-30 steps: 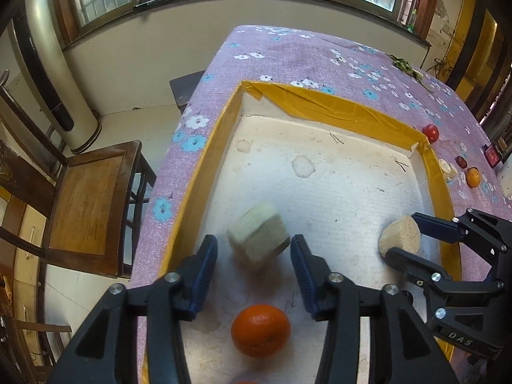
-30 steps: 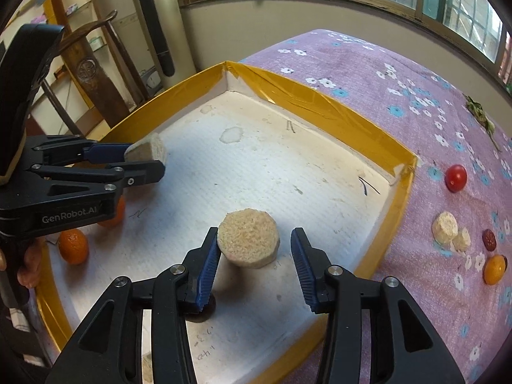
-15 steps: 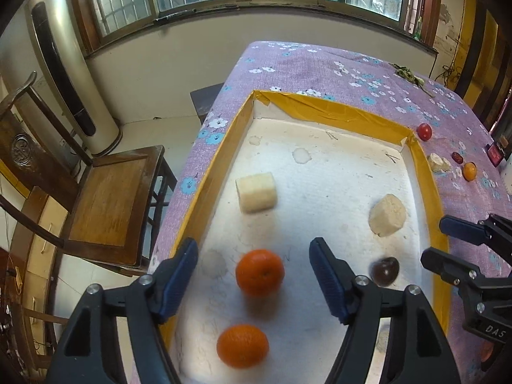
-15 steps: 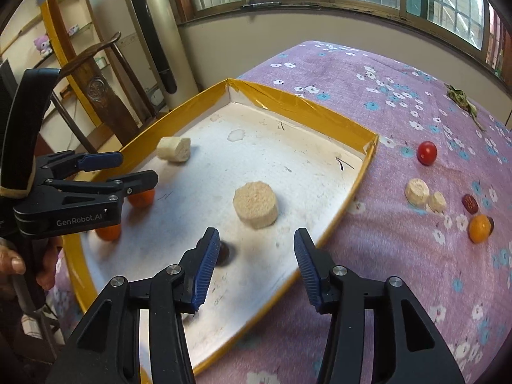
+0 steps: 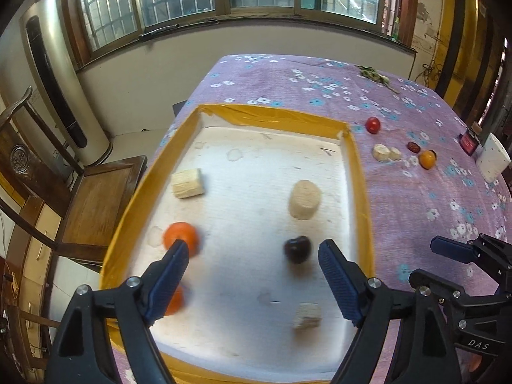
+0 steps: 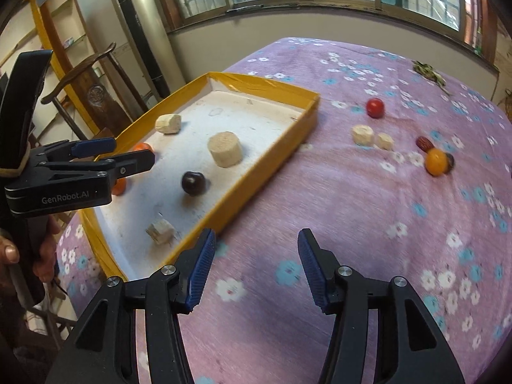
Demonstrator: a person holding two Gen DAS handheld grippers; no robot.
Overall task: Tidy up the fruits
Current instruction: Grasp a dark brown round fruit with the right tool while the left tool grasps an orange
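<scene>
Both grippers have pulled back from the yellow-rimmed tray (image 5: pixel 361 172). A second ago each held a pale chunk; now the left gripper (image 5: pixel 252 276) and right gripper (image 6: pixel 254 267) have empty, opening jaws. The ribbed chunk (image 5: pixel 187 183) and round chunk (image 5: pixel 304 199) lie inside the tray with two oranges (image 5: pixel 180 238), a dark fruit (image 5: pixel 297 249) and a small chunk (image 5: pixel 307 315). Beside the tray, on the purple flowered tabletop (image 6: pixel 368 211), sit a red fruit (image 6: pixel 375 107) and other pieces. Wooden chair (image 5: pixel 96 204) and windows lie beyond.
</scene>
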